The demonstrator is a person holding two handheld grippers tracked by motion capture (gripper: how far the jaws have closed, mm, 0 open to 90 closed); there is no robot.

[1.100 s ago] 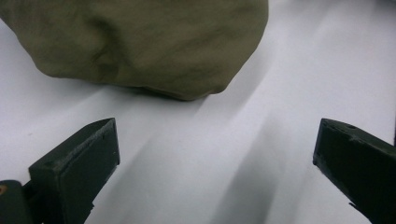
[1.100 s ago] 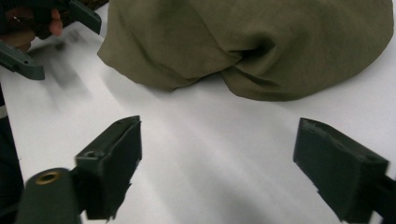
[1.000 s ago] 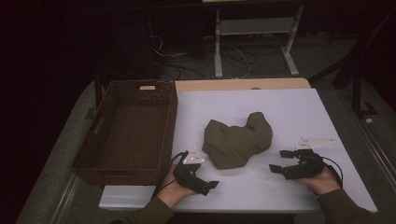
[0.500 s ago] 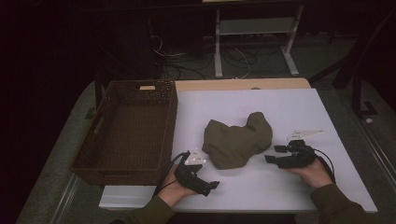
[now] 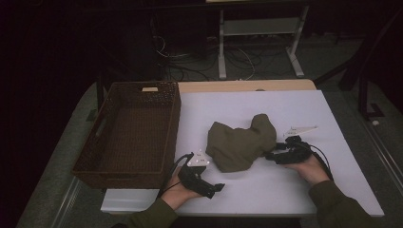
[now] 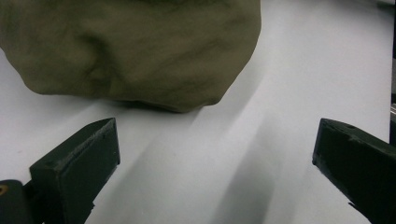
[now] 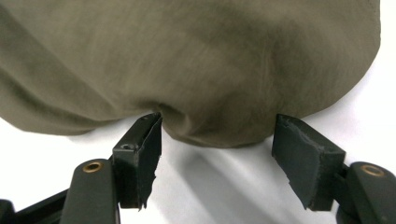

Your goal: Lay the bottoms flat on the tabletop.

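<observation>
Right gripper (image 5: 269, 156) moved in, jaws straddling cloth (image 5: 240, 142) edge

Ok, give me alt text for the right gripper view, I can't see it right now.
An olive-green cloth lies bunched on the white table, its near edge between the tips of the open right gripper.

A dim lab or test room set up for recording. A white worktop (image 5: 294, 190) stands on grey floor, with tangled cables (image 5: 199, 59) and a white metal stand frame (image 5: 259, 33) beyond its far edge. Dark equipment legs (image 5: 366, 80) stand off its right edge.
</observation>
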